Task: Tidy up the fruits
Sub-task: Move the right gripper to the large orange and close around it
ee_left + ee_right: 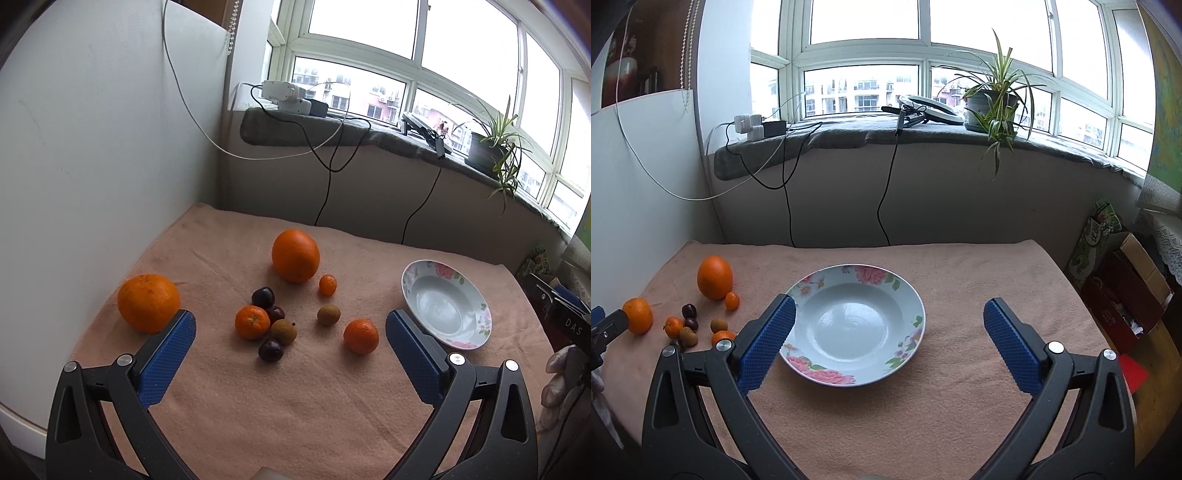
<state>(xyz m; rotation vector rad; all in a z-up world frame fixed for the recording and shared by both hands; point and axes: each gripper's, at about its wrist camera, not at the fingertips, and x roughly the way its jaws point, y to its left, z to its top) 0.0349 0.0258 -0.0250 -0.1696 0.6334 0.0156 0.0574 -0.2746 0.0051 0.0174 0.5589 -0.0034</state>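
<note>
Fruit lies loose on a pink cloth (295,398). Two big oranges sit at the left (148,303) and the middle back (295,255). Small mandarins (252,322) (361,336), a kumquat (327,284), dark plums (263,297) and brown longans (328,314) cluster between them. A floral plate (476,330) (908,295) stands empty at the right. My left gripper (291,332) is open, empty, above the cloth before the cluster. My right gripper (888,321) is open, empty, just short of the plate.
A white board (92,166) walls the left side. A windowsill (923,129) behind carries chargers, cables, a ring light and a potted plant (993,99). Boxes (1126,295) stand on the floor right of the table.
</note>
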